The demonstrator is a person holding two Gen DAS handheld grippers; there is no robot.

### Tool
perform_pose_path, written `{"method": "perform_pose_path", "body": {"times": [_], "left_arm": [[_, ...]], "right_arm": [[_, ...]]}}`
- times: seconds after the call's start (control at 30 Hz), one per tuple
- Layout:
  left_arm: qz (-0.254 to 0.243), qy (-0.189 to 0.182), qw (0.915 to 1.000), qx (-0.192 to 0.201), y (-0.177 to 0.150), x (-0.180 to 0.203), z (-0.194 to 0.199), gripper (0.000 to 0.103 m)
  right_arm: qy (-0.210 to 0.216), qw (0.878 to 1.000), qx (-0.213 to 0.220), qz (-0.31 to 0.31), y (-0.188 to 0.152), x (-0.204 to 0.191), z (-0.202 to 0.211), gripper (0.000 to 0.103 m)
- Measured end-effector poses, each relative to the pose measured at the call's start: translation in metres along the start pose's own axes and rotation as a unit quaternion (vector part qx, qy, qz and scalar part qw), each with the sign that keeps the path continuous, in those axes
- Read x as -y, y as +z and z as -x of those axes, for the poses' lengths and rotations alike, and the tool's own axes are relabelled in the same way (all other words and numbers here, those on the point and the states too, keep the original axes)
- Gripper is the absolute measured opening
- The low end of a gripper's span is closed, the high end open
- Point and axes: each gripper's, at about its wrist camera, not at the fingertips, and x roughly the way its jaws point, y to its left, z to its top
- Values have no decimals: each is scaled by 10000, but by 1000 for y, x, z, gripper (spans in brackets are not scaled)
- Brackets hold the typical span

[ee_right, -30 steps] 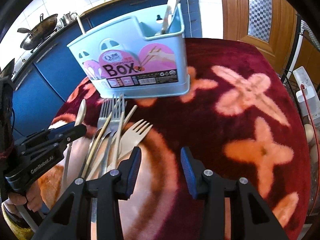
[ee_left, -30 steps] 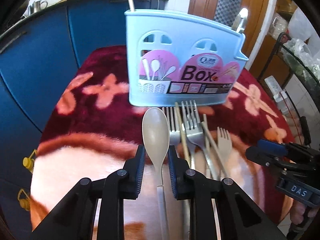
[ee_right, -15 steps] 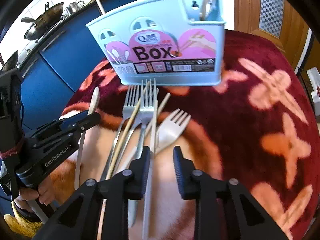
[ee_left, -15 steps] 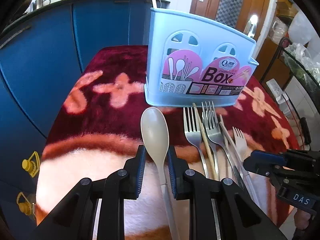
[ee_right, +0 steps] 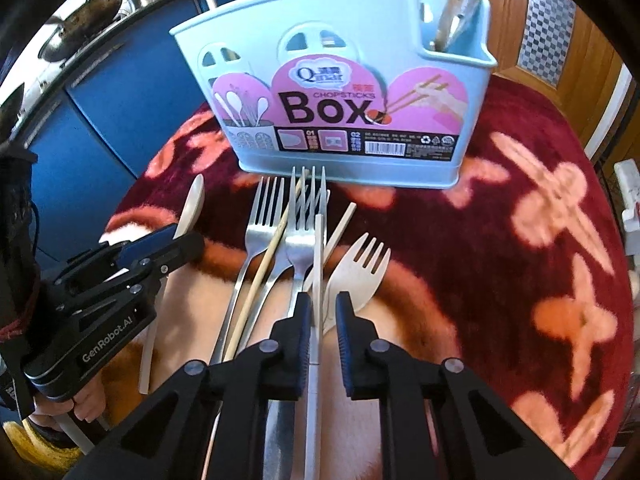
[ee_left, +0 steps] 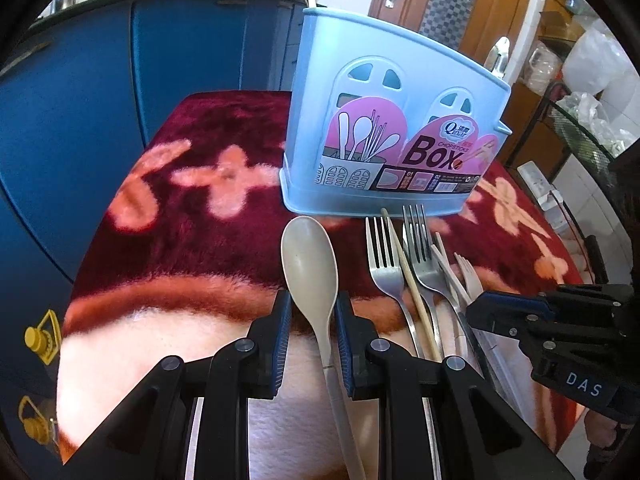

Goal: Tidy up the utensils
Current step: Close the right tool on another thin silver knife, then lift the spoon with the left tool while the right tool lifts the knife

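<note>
The left tongs (ee_left: 310, 320) straddle the neck of a beige plastic spoon (ee_left: 310, 264), which lies on the red flowered cloth (ee_left: 192, 216) of the bench with its bowl toward the blue utensil box (ee_left: 392, 136); the pads sit close on either side of the neck, but whether they actually press on it cannot be told. The right tongs (ee_right: 322, 312) are closing around a pale chopstick (ee_right: 318, 264) that runs between their pads, with a gap visible on the right side. That chopstick lies atop a pile just in front of the box: two steel forks (ee_right: 264, 216), a wooden chopstick (ee_right: 264, 268) crossing them, and a beige plastic fork (ee_right: 360, 260) to the right. The box stands upright on the cloth and holds a few utensils (ee_right: 460, 8) in its right-hand compartment.
</note>
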Motion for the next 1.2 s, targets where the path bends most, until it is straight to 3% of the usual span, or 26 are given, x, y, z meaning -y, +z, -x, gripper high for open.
{"method": "perform_pose_path", "body": {"times": [0.27, 0.43, 0.67, 0.97, 1.2], "left_arm": [[75, -67, 9999, 27, 1, -2, -1, 22], [92, -75, 9999, 53, 1, -3, 1, 22], [159, -77, 9998, -91, 1, -1, 3, 22], [17, 126, 9994, -310, 1, 6, -1, 22], [86, -67, 9974, -707, 7, 0, -6, 22]], "right_arm": [[98, 9999, -27, 131, 12, -4, -9, 7], [333, 9994, 3, -92, 14, 4, -5, 6], [161, 9993, 191, -268, 9, 19, 19, 6], [-272, 9986, -143, -427, -2, 48, 13, 6], [-219, 9978, -514, -349, -3, 56, 0, 7]]}}
